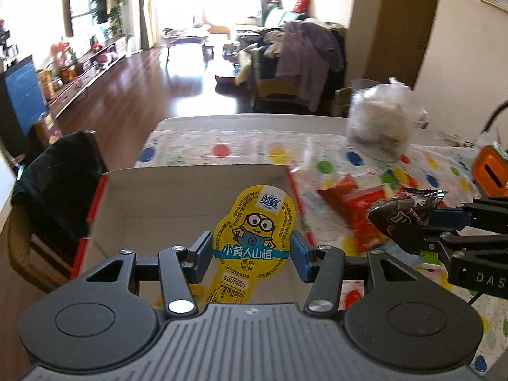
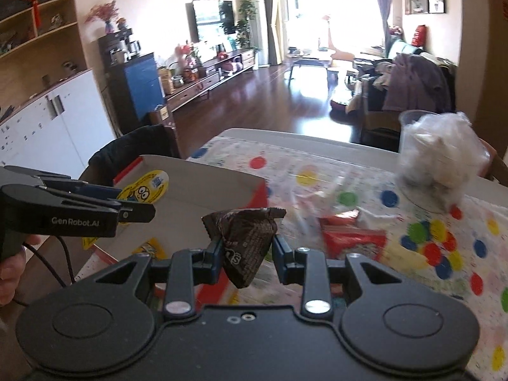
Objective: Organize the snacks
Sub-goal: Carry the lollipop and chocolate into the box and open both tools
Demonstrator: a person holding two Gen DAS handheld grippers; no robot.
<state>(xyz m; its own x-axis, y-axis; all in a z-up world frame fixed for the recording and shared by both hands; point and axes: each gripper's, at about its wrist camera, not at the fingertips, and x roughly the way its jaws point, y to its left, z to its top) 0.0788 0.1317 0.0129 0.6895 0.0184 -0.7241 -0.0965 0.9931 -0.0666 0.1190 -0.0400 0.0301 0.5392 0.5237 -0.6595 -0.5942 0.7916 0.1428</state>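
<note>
Over the box [image 1: 190,190], on its left side, my left tongs [image 1: 250,254] are clenched on the yellow snack [image 1: 254,222], pads pressing its narrow waist, the pack upright above the bare cardboard floor. That pack is flat and stiff, I think; held only at the waist it could pivot or slide out if I swing it, and land outside the box.

Just right of the box, my right tongs [image 2: 246,250] grip the brown packet [image 2: 244,238] by its crumpled middle, above the spotted cloth [image 2: 412,270] and not yet past the box wall. The wrapper looks slick, so a loose pinch may let it drop short, onto the cloth.

Farther right of the box, the red packs [image 2: 352,241] lie on the cloth, waiting. With both tongs close together by the box, they could knock each other.
</note>
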